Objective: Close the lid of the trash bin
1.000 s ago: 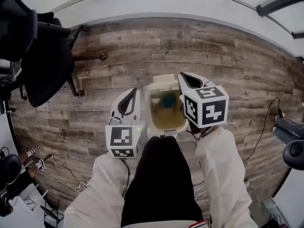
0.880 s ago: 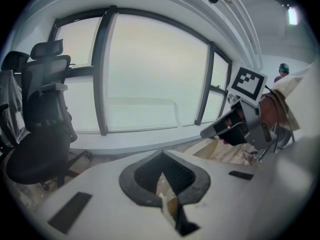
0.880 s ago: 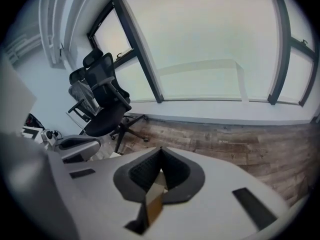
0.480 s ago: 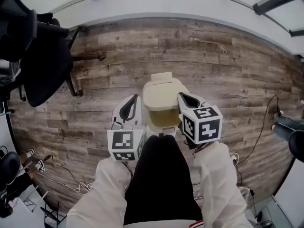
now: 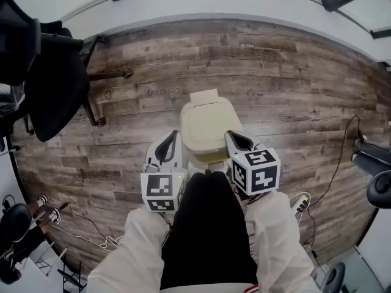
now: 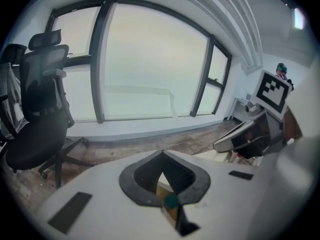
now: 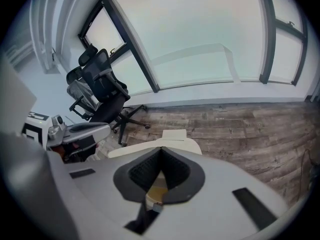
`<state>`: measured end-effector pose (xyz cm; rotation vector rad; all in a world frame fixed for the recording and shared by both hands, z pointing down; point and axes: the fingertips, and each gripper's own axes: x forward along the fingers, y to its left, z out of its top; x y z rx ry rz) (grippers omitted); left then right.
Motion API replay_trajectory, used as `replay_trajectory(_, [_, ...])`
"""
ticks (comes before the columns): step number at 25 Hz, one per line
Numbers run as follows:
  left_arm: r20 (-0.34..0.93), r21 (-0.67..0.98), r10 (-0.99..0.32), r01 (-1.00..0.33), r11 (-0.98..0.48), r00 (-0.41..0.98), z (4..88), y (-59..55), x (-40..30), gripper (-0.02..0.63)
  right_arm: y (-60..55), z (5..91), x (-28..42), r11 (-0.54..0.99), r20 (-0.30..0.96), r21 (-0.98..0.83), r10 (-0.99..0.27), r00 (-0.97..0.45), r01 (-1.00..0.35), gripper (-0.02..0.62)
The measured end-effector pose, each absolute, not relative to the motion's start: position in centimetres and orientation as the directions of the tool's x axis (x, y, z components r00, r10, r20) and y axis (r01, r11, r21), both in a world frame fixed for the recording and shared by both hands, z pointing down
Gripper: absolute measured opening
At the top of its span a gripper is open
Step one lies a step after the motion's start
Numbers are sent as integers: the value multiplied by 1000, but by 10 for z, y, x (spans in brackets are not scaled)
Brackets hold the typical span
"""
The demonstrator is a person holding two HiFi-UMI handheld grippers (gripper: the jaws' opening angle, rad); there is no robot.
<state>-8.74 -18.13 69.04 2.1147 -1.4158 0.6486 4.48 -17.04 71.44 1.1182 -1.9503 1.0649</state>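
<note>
Wood floor (image 5: 293, 102). The trash bin (image 5: 208, 161) stands on it, just ahead of the person. Its lid (image 5: 208, 124) is almost down, near edge slightly raised. It looks like light, stiff, smooth plastic: press the near top edge, no grasp needed. Left gripper (image 5: 171, 137) and right gripper (image 5: 232, 138) flank it, both clenched and empty.
</note>
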Motion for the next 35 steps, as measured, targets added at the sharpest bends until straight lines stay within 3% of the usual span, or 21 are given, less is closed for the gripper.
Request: replay_trajectory(35, [701, 160, -641, -945, -285, 312, 738, -139, -99, 8, -81, 823, 56, 321, 927, -311, -105, -360, -895, 23])
